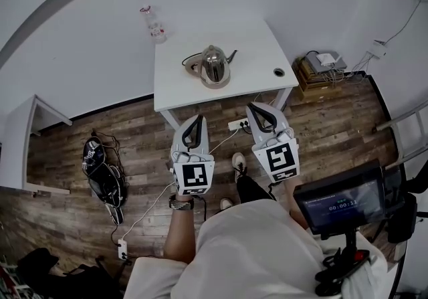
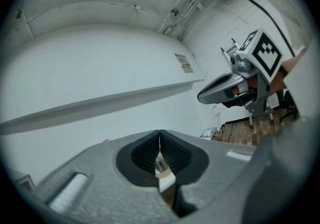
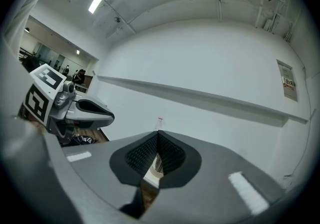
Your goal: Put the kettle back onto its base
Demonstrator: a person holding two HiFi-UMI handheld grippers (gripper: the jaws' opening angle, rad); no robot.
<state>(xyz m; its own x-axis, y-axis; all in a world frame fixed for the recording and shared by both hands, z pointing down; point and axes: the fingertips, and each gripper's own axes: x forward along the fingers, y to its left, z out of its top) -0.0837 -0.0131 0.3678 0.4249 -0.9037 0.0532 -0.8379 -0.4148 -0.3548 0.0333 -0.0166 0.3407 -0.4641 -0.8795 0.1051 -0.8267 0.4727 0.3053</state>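
Observation:
In the head view a shiny metal kettle [image 1: 215,65] stands on the white table [image 1: 257,43], near its middle. A beige round base [image 1: 196,71] shows at the kettle's left foot with a dark cord looping off it; I cannot tell whether the kettle sits squarely on it. My left gripper [image 1: 196,120] and right gripper [image 1: 257,108] hang side by side over the floor, short of the table's front edge, both shut and empty. In the left gripper view its jaws [image 2: 159,135] are closed tip to tip, as are the right gripper's [image 3: 158,135] in its own view.
A clear plastic bottle [image 1: 153,23] stands at the table's far left corner, and a cable hole [image 1: 279,72] is at its right. A power strip [image 1: 237,124] lies under the front edge. A dark bag [image 1: 100,172] lies on the floor at left; a screen on a stand [image 1: 341,203] is at right.

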